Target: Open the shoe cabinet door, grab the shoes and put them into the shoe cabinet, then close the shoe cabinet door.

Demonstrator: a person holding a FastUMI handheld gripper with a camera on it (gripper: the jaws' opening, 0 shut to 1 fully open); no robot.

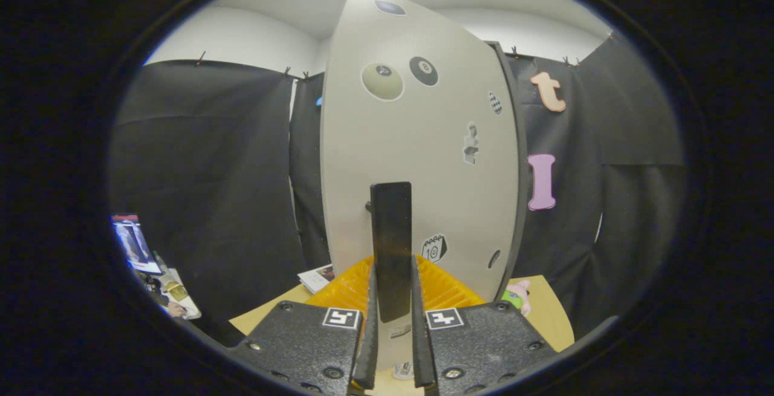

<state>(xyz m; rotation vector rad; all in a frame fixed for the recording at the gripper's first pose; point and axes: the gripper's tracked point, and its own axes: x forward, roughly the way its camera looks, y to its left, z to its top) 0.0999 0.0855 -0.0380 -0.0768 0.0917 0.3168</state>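
Observation:
The shoe cabinet door (417, 142) is a pale grey panel with several stickers, standing right in front of me. Its dark upright handle (391, 239) sticks out from the door and runs down between my fingers. My gripper (392, 275) is shut on that handle, one finger pressing on each side. The door's dark edge (514, 166) shows on the right side. No shoes can be made out from here.
A yellow ribbed item (447, 290) lies on the wooden table (547, 317) just beyond my fingers. A pink and green toy (517, 296) sits by the door's lower right. Printed papers (317, 276) lie to the left, with a screen and clutter (136, 245) farther left.

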